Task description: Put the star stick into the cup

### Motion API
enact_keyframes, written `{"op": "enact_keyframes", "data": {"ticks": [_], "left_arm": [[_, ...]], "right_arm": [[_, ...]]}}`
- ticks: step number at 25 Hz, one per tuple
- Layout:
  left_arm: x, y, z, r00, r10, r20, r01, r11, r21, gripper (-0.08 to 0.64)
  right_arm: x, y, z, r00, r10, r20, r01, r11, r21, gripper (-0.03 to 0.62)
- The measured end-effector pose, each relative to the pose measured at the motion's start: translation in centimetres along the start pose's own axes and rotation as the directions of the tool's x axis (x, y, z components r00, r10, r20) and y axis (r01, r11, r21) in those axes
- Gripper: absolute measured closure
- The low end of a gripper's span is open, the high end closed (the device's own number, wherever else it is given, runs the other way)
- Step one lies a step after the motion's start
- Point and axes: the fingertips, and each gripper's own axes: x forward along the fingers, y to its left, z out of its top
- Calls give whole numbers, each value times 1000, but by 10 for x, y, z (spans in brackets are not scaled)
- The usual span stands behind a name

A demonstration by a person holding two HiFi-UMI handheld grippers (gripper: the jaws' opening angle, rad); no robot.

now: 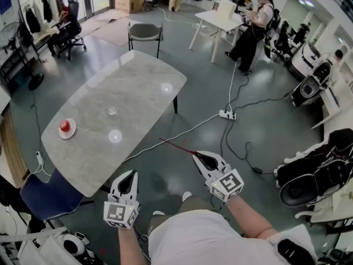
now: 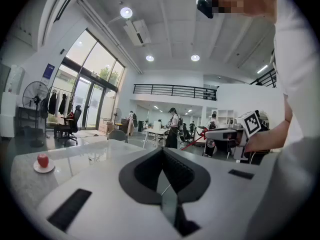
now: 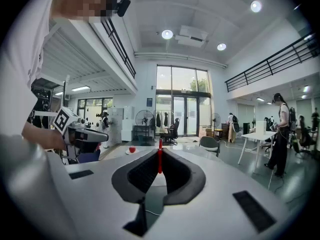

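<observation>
The star stick (image 1: pixel 176 147) is a thin red rod, and my right gripper (image 1: pixel 196 155) is shut on its near end. It points up and left over the floor toward the marble table (image 1: pixel 138 76). In the right gripper view the stick (image 3: pixel 160 159) stands upright between the closed jaws. The cup (image 1: pixel 112 111) is a small clear glass near the table's middle, also visible as the cup (image 2: pixel 94 157) in the left gripper view. My left gripper (image 1: pixel 131 173) is shut and holds nothing, just off the table's near corner. Both grippers are well short of the cup.
A red apple on a white plate (image 1: pixel 67 128) sits at the table's left edge. A grey chair (image 1: pixel 145 33) stands at the far end and a blue chair (image 1: pixel 44 195) by the near corner. A power strip (image 1: pixel 226 115) and cables cross the floor. People work at a white table (image 1: pixel 218 21).
</observation>
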Motion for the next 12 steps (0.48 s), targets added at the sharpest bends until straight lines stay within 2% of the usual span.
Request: {"op": "enact_keyframes", "data": {"ticks": [8, 12], "left_arm": [[82, -56, 15, 1000, -2, -18, 2, 999, 34, 560], [125, -79, 13, 999, 6, -46, -4, 999, 45, 560]], "right_arm": [[-36, -91, -5, 999, -1, 33, 0, 1000, 18, 568], [-53, -142, -13, 998, -17, 68, 12, 998, 69, 566]]}}
